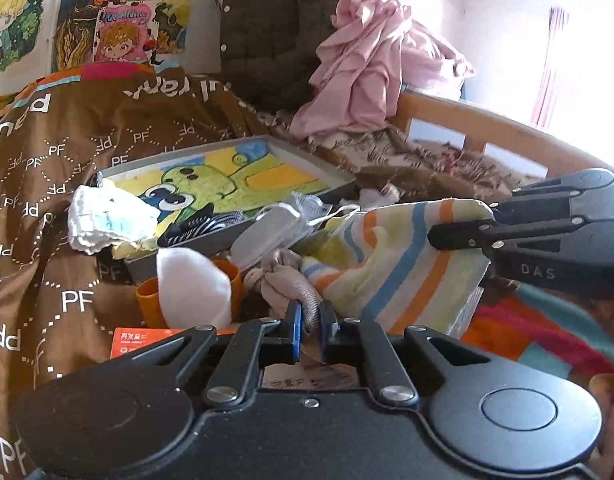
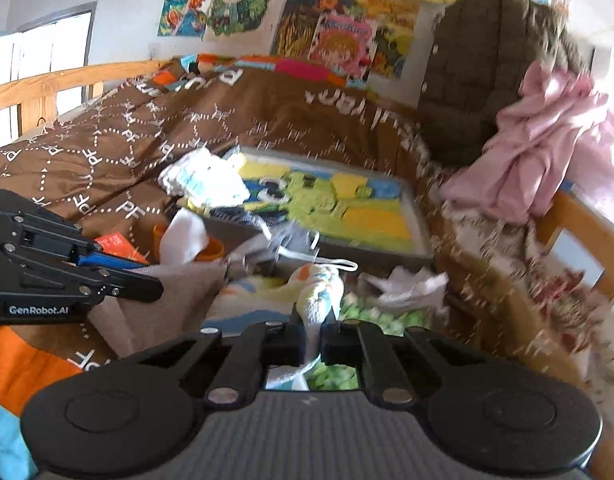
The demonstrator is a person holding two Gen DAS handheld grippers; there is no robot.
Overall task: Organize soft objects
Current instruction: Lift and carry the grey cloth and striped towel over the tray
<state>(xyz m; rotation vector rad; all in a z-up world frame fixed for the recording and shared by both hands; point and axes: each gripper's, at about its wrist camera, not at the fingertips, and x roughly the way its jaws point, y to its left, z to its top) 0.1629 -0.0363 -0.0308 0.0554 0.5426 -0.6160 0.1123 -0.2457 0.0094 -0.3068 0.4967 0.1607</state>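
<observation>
**Both grippers clamped on cloths over a cluttered bed**

The striped towel is pinched at its edge between the closed fingers of the right gripper. The beige cloth is pinched likewise by the left gripper, whose fingers are closed on a fold of it. The two cloths touch, the beige one just left of the towel.

Just ahead of the left fingers, a white sock lies over an orange cup. Beyond it sits a grey tray with a cartoon picture, a white cloth draped on its left corner. A brown quilt covers the bed to the left. A pink garment is heaped further ahead, to the right.
</observation>
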